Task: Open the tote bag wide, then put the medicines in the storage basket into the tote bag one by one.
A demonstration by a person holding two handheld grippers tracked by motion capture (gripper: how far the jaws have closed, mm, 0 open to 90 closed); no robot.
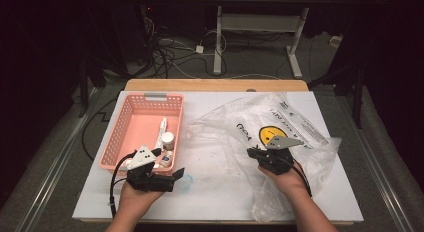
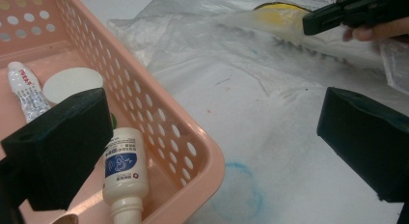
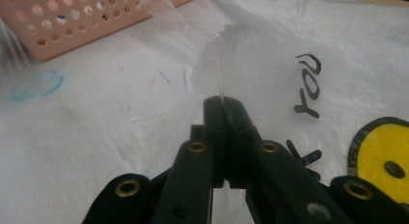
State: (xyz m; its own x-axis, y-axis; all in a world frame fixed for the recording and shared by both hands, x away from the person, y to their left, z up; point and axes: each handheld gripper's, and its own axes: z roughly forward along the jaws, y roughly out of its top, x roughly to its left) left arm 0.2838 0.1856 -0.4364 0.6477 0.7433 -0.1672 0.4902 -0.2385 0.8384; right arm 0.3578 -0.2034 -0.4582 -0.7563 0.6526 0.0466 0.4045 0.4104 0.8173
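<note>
Pinching a fold of the clear plastic bag, the right gripper has its jaws pressed together on the thin film. The bag lies spread on the white table, right of the pink basket, with a yellow smiley print on it. The left gripper rests by the basket's near corner, jaws wide apart and holding nothing. Inside the basket lie a white bottle and a small tube.

The high view looks forward and down over the whole tabletop, while each hand-held gripper's camera sits close above it, both sharing the pink basket and the plastic bag.
</note>
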